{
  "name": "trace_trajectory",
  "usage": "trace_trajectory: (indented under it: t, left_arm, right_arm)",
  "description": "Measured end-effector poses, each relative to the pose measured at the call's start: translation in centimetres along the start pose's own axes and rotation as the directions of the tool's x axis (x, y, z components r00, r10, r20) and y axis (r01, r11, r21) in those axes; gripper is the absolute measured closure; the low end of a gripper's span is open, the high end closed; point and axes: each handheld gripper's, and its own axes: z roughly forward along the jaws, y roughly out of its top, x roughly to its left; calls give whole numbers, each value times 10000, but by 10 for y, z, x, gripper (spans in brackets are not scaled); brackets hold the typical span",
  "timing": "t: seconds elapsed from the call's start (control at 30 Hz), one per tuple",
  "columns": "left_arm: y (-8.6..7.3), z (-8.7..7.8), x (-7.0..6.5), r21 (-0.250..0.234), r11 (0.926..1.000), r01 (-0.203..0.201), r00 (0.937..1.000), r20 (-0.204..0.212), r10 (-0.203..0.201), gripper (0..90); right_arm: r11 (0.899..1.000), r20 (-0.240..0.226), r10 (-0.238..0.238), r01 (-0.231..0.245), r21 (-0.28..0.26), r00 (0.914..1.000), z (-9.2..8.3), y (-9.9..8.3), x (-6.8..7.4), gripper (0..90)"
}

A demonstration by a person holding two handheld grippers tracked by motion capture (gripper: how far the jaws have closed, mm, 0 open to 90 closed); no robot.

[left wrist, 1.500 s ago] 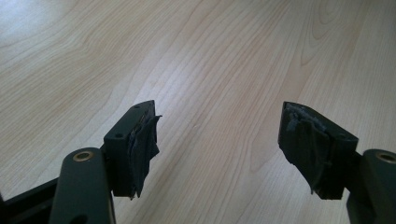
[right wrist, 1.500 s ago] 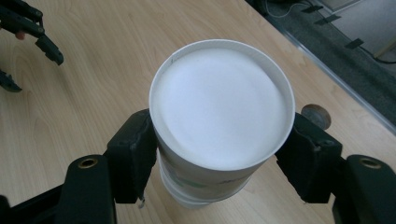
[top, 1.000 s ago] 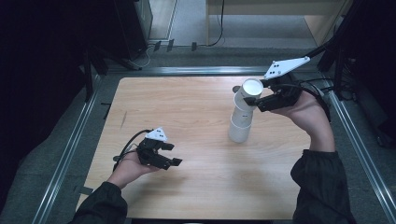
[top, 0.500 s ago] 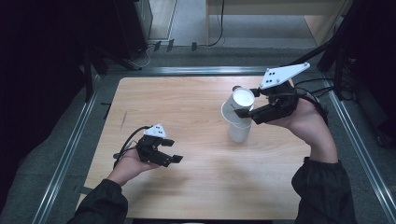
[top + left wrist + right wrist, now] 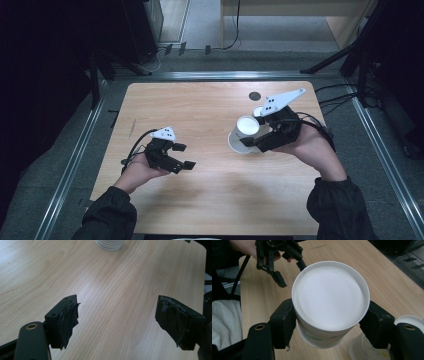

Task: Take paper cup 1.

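So the paper cup (image 5: pixel 329 297) was up off the table, tipped on its side, clamped between the two black jaws of the right gripper (image 5: pixel 329 316), one pad on each side of the wall. Its flat white base faced that gripper's camera: a clean round disc set inside a thin raised rim, matte like plain card. There was a bit of greenish print on the side near the wider mouth end. In the high view it hung over the right half of the wooden table (image 5: pixel 200 100), mouth pointing down and toward the person.

Just beside it stood the stack of cups (image 5: pixel 109 243), mouth down. In the left gripper view the nested rims made a tight ribbed white ring on the wood.

Progress-wise, my read is that getting one cup free of the stack was done, and putting it down somewhere was left. Nothing showed where it was headed, though.

The left gripper (image 5: pixel 184 155) sat low over the left half of the table, well apart from the cup. Its jaws stood apart, had just been opening, and had nothing between them but bare tabletop. The pads looked wrapped in dark, frayed tape. The tabletop was pale wood with long wavy grain and a soft sheen.
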Motion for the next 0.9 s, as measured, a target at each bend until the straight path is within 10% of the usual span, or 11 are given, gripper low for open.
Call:
trace_trajectory:
  t: [0.63,0.9]
  left_arm:
    - [8,3,-4,-303,9987,-422,9947,922,448,135]
    - [13,7,-6,-220,9967,-780,9886,1273,801,137]
  right_arm:
    - [9962,-766,582,-529,691,9954,59,-52,23,338]
    - [9968,-979,588,-638,-489,9935,82,-64,29,338]
